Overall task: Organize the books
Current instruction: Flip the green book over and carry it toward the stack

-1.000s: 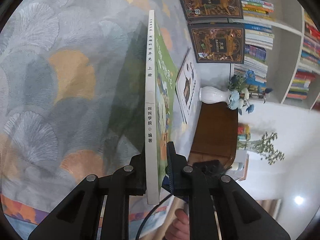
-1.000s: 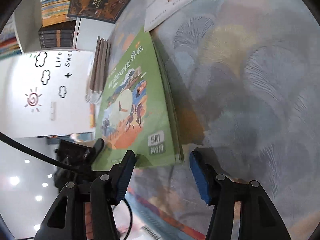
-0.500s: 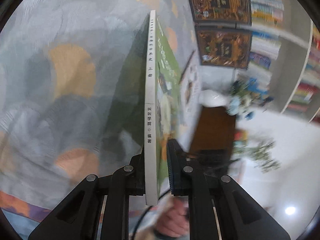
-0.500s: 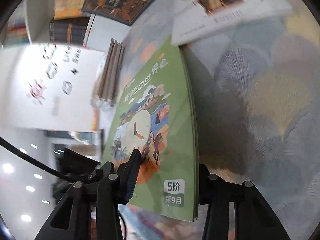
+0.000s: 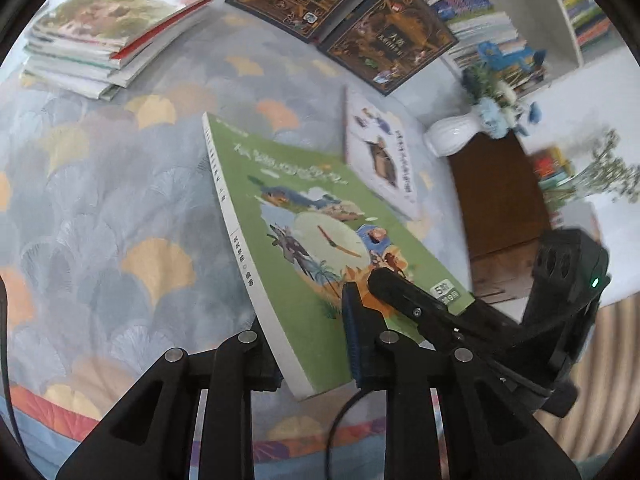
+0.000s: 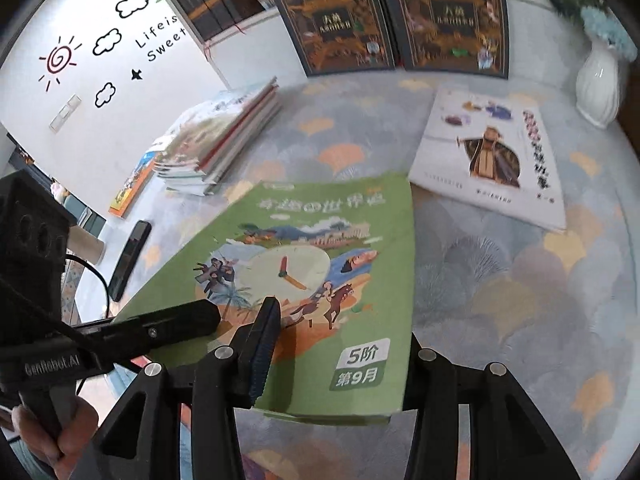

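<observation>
A green book [image 6: 320, 248] with a clock picture hangs tilted above the patterned cloth [image 6: 520, 300], cover up. My right gripper [image 6: 340, 332] is shut on its near edge, the blue pad on the cover and the other finger under the page edge. My left gripper [image 5: 308, 320] straddles the near spine corner of the green book [image 5: 304, 220]. Its jaws are opening, and the book sits slanted and loose in the widened gap. The left gripper's finger [image 6: 180, 320] lies along the cover in the right wrist view. The right gripper's finger [image 5: 400, 286] rests on the cover in the left wrist view.
A stack of thin books [image 6: 216, 136] lies at the far left. A white picture book [image 6: 488, 160] lies flat at the right. Two dark ornate books [image 6: 340, 20] lean on the bookshelf. A white vase [image 6: 600, 84], a black phone [image 6: 130, 256] and a brown cabinet [image 5: 496, 200] border the cloth.
The green book has risen off the cloth and turned from edge-on to cover-up. My right gripper closed onto its near edge. The left jaws have widened around the spine.
</observation>
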The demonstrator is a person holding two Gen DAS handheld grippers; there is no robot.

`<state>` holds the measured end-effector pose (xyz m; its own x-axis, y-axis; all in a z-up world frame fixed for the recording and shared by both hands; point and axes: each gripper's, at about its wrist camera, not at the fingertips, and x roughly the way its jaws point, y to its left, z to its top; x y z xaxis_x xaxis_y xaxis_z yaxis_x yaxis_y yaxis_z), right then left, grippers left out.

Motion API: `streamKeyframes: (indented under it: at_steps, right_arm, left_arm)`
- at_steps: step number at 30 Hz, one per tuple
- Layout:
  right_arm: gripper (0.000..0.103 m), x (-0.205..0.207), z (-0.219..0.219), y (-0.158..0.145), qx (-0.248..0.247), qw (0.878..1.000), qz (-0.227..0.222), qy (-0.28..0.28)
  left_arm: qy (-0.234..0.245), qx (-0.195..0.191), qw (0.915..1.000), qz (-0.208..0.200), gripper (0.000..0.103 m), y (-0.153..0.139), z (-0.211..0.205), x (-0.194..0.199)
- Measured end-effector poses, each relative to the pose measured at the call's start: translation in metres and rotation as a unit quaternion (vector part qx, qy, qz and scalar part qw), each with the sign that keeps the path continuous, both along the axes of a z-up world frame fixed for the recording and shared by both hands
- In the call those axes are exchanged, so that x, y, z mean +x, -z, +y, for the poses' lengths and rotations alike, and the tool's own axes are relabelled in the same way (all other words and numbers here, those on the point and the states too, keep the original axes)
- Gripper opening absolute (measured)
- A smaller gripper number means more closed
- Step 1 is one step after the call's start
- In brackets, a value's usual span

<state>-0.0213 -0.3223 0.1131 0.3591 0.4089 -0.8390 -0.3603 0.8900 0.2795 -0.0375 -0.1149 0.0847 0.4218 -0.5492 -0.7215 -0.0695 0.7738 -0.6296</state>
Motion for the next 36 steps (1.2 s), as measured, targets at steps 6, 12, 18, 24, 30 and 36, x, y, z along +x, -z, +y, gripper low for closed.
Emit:
streamKeyframes:
  at_steps: [6, 12, 18, 24, 30, 36]
  right_arm:
    - [0.044, -0.008, 0.024, -0.022, 0.006, 1.000, -0.016, 0.012]
    - [0.044, -0.002, 0.053, -0.053, 0.022, 0.998, -0.045, 0.027]
    - [0.045, 0.022, 0.109, -0.073, 0.036, 0.996, -0.074, 0.018]
    - [0.045, 0.055, 0.179, -0.079, 0.040, 0.995, -0.094, 0.005]
    - [0.045, 0.093, 0.246, -0.068, 0.017, 0.996, -0.089, 0.019]
    - [0.045, 0.129, 0.282, -0.041, -0.005, 0.997, -0.054, 0.055]
  left_arm:
    - [0.015, -0.019, 0.9996, -0.010, 0.021, -0.017, 0.023, -0.004]
    - [0.025, -0.030, 0.9982, -0.045, 0.021, -0.046, 0.048, 0.003]
    - [0.021, -0.040, 0.9958, -0.080, 0.021, -0.069, 0.102, 0.026]
    - [0.013, -0.014, 0.9938, -0.109, 0.021, -0.086, 0.166, 0.051]
    - [0.013, -0.018, 0.9936, -0.111, 0.021, -0.077, 0.224, 0.089]
    - [0.010, -0.029, 0.9960, -0.084, 0.021, -0.043, 0.260, 0.136]
